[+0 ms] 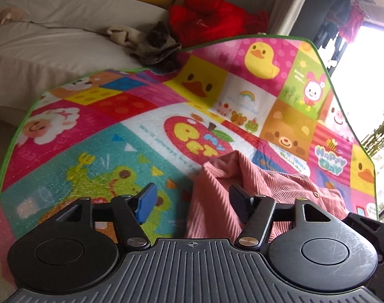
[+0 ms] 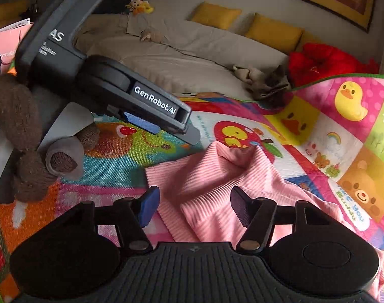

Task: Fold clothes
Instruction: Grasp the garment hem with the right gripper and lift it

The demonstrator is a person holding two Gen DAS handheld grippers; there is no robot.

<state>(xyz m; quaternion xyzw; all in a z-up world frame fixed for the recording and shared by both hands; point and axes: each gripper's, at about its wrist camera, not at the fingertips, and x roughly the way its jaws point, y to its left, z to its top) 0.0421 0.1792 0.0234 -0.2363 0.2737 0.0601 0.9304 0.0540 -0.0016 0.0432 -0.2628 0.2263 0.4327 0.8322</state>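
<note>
Both tongs stand wide apart, gripping nothing. From its own camera the left gripper [image 1: 190, 202] hangs over the near edge of the pink ribbed garment [image 1: 255, 184]: the blue-padded finger [image 1: 147, 203] sits off the cloth's left side, while the other finger overlaps the cloth in the view, though whether it touches cannot be told. The right gripper [image 2: 194, 205] likewise straddles the pink ribbed garment [image 2: 217, 176], one finger just past its left edge and one above its middle.

That garment lies rumpled on the colourful play mat [image 1: 103, 139], with a raised fold at its far end next to the red apple print [image 1: 197, 136]. In the right wrist view the left gripper [image 2: 166, 123] appears from the side, its tip just beyond the garment's far left corner. Left of the garment in that view sits a brown knitted toy [image 2: 17, 131] on the mat's edge. Behind the garment, past the mat, runs a beige sofa [image 2: 179, 50] with yellow cushions [image 2: 272, 32], and at the sofa's end nearest the garment lie a red jacket [image 2: 323, 63] and a crumpled grey cloth [image 2: 270, 83].
</note>
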